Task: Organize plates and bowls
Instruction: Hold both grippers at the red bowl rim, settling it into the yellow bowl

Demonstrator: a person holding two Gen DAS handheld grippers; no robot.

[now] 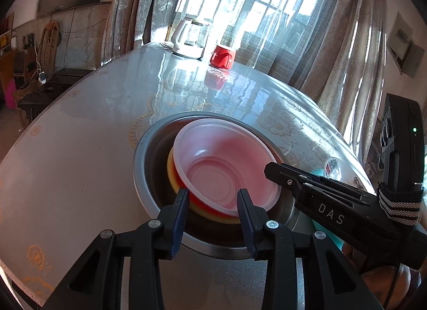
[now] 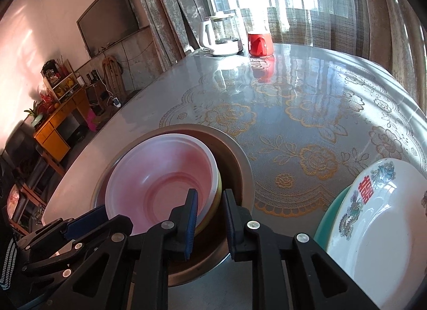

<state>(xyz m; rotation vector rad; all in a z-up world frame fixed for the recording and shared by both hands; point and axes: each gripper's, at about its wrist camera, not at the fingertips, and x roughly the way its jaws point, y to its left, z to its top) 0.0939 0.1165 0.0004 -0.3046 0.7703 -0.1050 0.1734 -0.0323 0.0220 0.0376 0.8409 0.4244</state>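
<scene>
Bowls sit nested on the tabletop [image 2: 307, 91]: a translucent white bowl [image 1: 226, 163] inside a red bowl [image 1: 197, 203], inside a yellow bowl [image 1: 173, 176], all inside a steel basin [image 1: 141, 155]. The stack leans toward the basin's near-left wall.

My left gripper [image 1: 213, 203] has its jaws apart, straddling the near rim of the stack; the pads do not press on it as far as I can see. My right gripper [image 2: 210, 203] comes in from the right side; its jaws stand narrowly apart, one finger inside the white bowl, the other outside the yellow bowl's rim, between the stack and the basin wall. I cannot tell whether the pads pinch the rims.

To the right of the basin, near the tabletop edge, I see a white plate [image 2: 387, 230] with a red character and coloured figures, lying on a teal plate [image 2: 328, 219].

At the far end stand a kettle [image 2: 221, 35] and a red mug [image 2: 259, 43], close together.
</scene>
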